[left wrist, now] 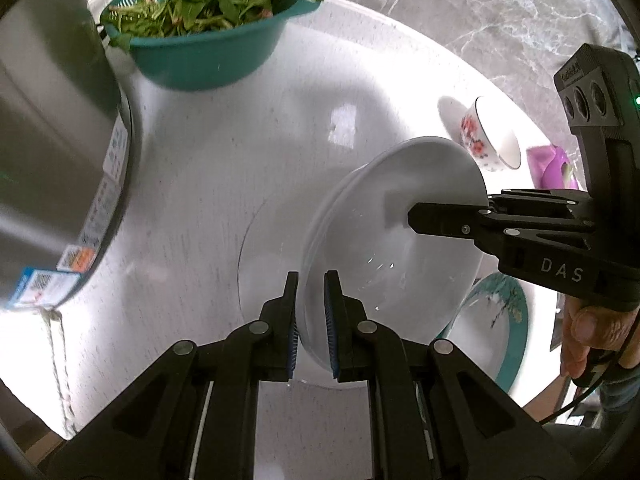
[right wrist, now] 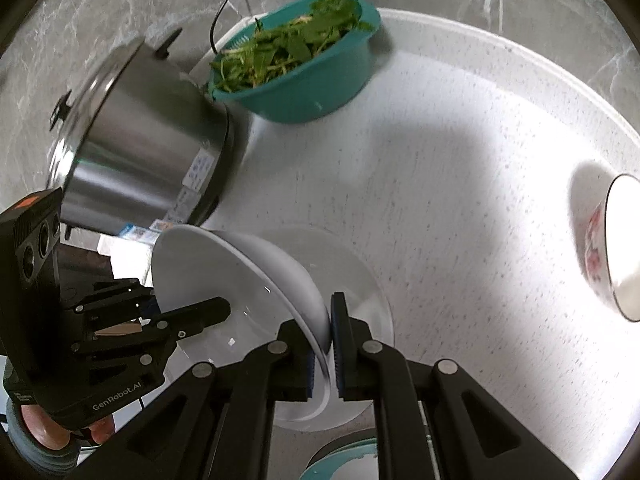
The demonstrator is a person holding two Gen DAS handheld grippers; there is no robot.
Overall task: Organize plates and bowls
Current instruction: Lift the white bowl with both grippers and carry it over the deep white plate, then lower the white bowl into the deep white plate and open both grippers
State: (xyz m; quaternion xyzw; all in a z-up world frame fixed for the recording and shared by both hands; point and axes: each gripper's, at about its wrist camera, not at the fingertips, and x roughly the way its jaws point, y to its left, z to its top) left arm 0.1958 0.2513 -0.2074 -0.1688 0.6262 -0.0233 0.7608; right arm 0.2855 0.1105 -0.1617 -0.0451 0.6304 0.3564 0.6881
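White bowl (left wrist: 384, 248), plain, glossy. Clear glass plate (left wrist: 264, 264) beneath, colourless. Teal colander (left wrist: 204, 60), green leaves (left wrist: 208, 4). Far-right cup (left wrist: 486, 136): white, red floral print, dark rim line. Near plate (left wrist: 508, 336): teal border, white centre. Steel pot (left wrist: 52, 128), silver, blue-white labels. Table (left wrist: 192, 184): white, grey-speckled. Grippers black; pads (left wrist: 330, 320) blue.

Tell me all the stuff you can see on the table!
Plate: one, white, tilted above the table, pinched at its rim by both grippers.
Glass dish: one, clear, on the table under the plate.
Colander: one, teal, full of greens, at the far edge.
Pot: one, steel, beside the colander.
Floral bowl: one, white with red flowers, on the right side.
Teal-rimmed plate: one, near edge.
Table: one, white, round.
Left gripper: black, shut on the plate.
Right gripper: black, shut on the plate.
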